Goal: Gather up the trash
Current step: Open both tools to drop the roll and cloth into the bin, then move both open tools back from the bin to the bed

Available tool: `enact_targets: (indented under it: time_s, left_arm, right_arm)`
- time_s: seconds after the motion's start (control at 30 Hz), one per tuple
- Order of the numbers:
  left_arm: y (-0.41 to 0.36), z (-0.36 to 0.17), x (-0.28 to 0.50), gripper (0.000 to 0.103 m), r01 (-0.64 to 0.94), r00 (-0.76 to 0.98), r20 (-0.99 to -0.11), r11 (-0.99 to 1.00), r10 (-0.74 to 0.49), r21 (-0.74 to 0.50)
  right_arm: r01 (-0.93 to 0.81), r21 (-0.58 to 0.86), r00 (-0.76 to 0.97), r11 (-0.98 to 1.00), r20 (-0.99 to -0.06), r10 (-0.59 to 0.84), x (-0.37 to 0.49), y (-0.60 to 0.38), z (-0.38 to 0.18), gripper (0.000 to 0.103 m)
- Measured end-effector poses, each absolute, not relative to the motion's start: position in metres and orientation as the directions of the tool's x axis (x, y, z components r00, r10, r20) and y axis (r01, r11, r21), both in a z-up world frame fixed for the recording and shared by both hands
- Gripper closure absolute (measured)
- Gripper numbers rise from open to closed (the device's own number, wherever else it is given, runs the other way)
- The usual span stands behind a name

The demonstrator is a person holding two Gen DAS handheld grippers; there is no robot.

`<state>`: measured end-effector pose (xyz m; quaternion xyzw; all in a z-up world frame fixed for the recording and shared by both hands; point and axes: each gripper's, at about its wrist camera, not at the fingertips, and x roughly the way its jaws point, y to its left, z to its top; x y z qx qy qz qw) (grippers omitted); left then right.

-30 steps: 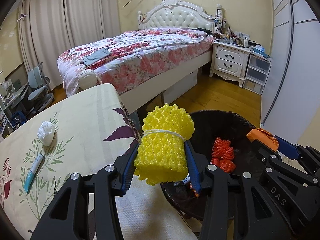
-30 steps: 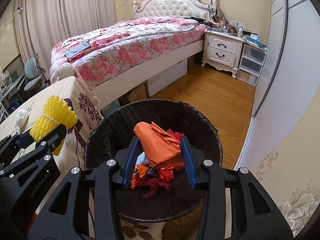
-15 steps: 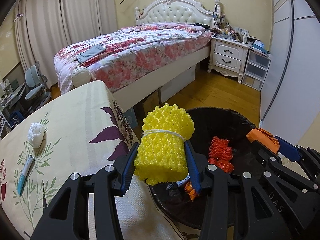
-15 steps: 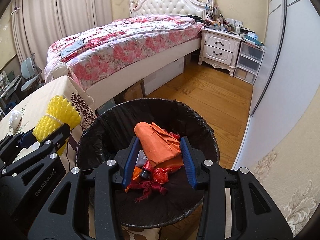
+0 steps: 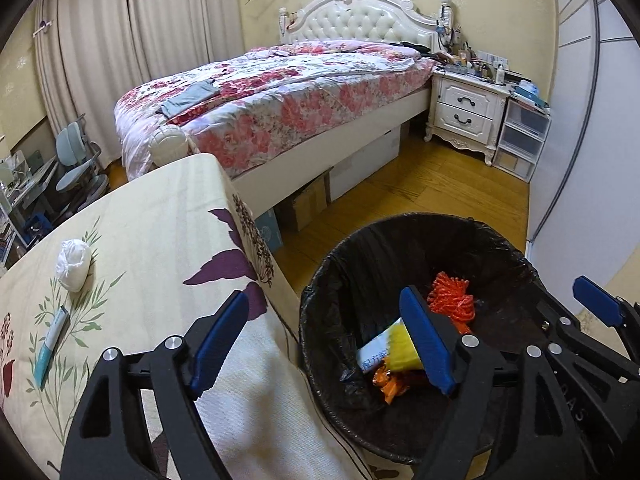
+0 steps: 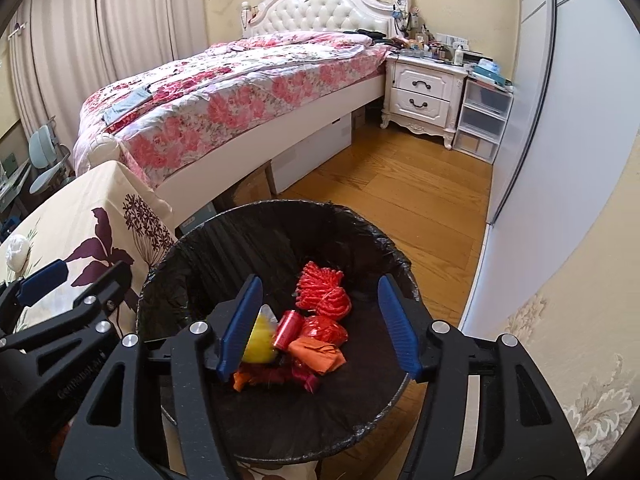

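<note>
A black-lined trash bin [image 5: 320, 292] [image 6: 160, 268] stands on the floor beside the table. My left gripper [image 5: 324, 336] hangs over the bin's left rim, its jaws opening with nothing between them. The yellow foam net [image 5: 402, 350] [image 6: 260, 338] lies inside the bin among red and orange scraps. My right gripper [image 6: 320, 324] is above the bin, its jaws opening and empty; the orange wrapper [image 6: 318, 354] rests in the bin below it. On the table sit a white crumpled tissue [image 5: 73, 264] and a small blue-and-white packet [image 5: 50, 346].
The floral tablecloth table [image 5: 160, 240] fills the left side, its edge right against the bin. A bed [image 5: 280, 92] and a white nightstand [image 5: 466, 110] stand behind, with wooden floor [image 6: 400, 196] between. A pale wall [image 6: 560, 200] runs along the right.
Both grippers opened. The yellow foam net dropped from the left one and the orange wrapper from the right one; both now lie in the bin.
</note>
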<state>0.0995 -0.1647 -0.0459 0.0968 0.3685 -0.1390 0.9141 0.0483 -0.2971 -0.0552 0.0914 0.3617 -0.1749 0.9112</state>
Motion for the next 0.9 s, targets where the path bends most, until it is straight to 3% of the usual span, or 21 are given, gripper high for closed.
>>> enact_targets:
  time_s: [0.13, 0.37, 0.9]
  left_arm:
    - [-0.158, -0.044, 0.1, 0.023, 0.308, 0.701, -0.694, 0.948, -0.167, 0.083]
    - [-0.147, -0.036, 0.097, 0.019, 0.277, 0.737, -0.663, 0.953, -0.13, 0.12]
    - [-0.075, -0.023, 0.099, 0.018, 0.143, 0.761, -0.648, 0.983, -0.037, 0.112]
  right_arm:
    - [0.393, 0.036, 0.675, 0.919, -0.69, -0.261, 0.047, -0.299, -0.055, 0.041]
    - [0.406, 0.027, 0.682, 0.914, -0.674, -0.283, 0.043, -0.298, -0.048, 0.023]
    - [0.336, 0.04, 0.712, 0.941, -0.665, -0.226, 0.046, -0.261, -0.034, 0.019]
